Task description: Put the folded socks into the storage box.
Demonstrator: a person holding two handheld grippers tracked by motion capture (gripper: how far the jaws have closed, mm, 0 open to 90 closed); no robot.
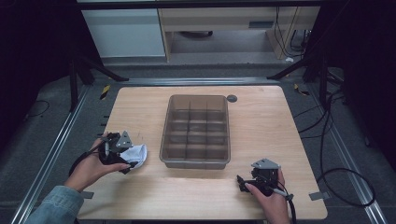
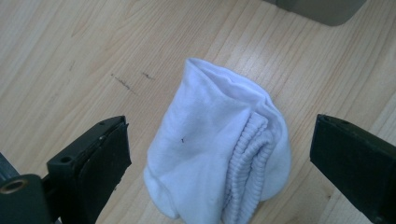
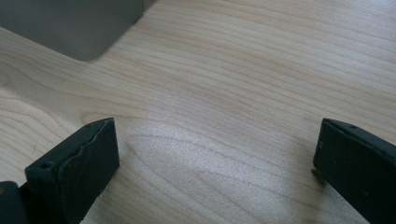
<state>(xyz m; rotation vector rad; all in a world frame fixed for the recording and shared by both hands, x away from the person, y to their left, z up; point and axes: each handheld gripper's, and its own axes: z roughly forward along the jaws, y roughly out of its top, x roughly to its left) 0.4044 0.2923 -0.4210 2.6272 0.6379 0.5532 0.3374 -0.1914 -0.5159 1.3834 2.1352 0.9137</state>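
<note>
Wooden table: I see pale wood grain, with a grey divided bin at its centre.
White sock: rolled, lying on the table near the left edge, just left of the bin's near-left corner.
Left gripper: my fingers stand wide apart on either side of the sock, not touching it.
Right gripper: fingers wide apart over bare wood near the table's front edge, holding nothing, by the bin's near-right corner.

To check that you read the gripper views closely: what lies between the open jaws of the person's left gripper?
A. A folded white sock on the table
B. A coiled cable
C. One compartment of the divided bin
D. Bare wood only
A: the left gripper stands open with the white sock lying on the table between its jaws.
</note>
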